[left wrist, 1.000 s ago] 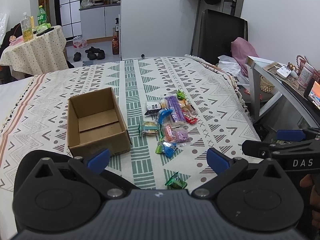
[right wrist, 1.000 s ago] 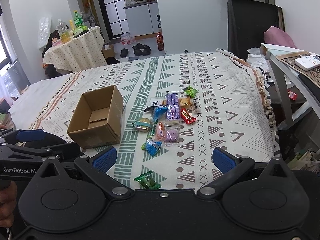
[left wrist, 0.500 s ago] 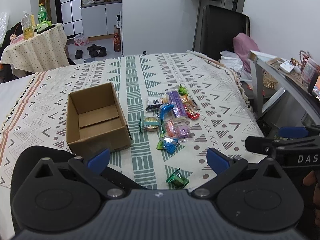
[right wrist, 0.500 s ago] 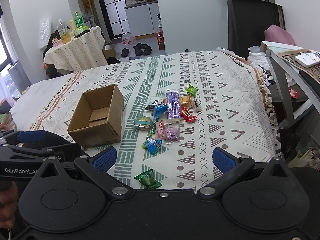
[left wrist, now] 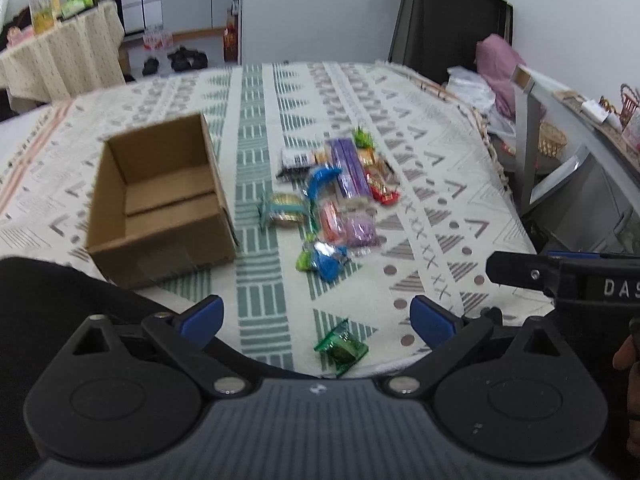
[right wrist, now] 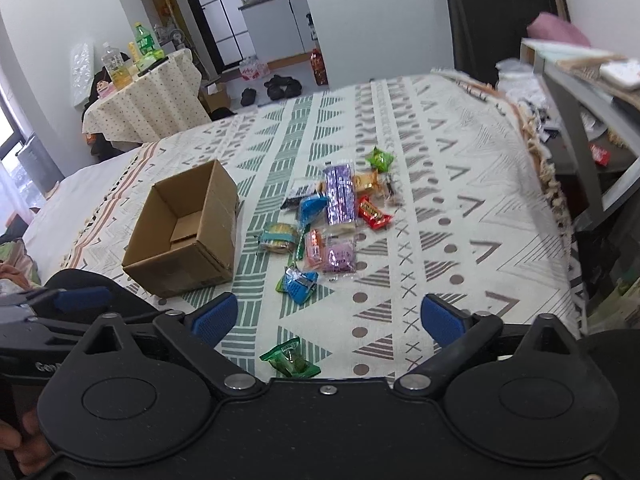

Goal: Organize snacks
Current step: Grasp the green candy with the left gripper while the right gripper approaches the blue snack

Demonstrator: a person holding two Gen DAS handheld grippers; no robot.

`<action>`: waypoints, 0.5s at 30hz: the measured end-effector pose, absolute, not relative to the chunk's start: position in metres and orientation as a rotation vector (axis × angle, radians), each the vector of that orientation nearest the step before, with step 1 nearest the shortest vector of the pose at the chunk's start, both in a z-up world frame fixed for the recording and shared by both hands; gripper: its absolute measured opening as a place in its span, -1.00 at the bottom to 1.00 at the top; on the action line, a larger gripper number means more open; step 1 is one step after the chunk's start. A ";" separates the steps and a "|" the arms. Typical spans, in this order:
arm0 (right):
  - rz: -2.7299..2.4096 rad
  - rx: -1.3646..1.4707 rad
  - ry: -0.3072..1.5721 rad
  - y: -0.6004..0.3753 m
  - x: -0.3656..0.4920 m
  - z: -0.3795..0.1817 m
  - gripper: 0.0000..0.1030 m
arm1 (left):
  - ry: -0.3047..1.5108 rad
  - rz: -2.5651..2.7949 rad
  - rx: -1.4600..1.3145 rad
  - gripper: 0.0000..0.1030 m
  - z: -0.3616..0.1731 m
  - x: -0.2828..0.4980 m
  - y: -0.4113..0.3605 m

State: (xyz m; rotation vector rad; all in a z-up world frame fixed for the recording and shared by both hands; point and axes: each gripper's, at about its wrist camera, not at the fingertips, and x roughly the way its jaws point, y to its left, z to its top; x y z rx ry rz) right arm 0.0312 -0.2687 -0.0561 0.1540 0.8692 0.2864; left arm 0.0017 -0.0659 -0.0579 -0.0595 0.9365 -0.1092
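Right wrist view, cardboard box (right wrist: 182, 236) open, nothing inside, both grippers' fingers (right wrist: 214, 314) spread.

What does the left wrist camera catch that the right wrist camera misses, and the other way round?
Only the left wrist view shows the wicker basket under the side table.

Only the right wrist view shows the window at the far left and a red packet off the bed.

Both show the empty cardboard box, the snack pile, the lone green candy nearest the cameras, and the patterned bedspread.
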 end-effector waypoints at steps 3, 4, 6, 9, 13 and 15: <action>0.297 0.178 0.909 -0.272 0.041 -0.069 0.56 | 0.983 -0.124 -0.087 0.78 -0.073 0.013 -0.071; 0.301 0.184 0.921 -0.273 0.044 -0.073 0.54 | 1.001 -0.128 -0.097 0.75 -0.078 0.017 -0.072; 0.301 0.197 0.943 -0.275 0.050 -0.081 0.47 | 1.031 -0.132 -0.111 0.69 -0.089 0.024 -0.075; 0.298 0.222 0.972 -0.279 0.058 -0.091 0.40 | 1.078 -0.129 -0.136 0.57 -0.105 0.035 -0.077; 0.310 0.229 1.001 -0.279 0.070 -0.102 0.36 | 1.151 -0.115 -0.181 0.42 -0.126 0.048 -0.078; 0.319 0.239 1.019 -0.279 0.075 -0.107 0.27 | 1.183 -0.111 -0.200 0.37 -0.136 0.053 -0.077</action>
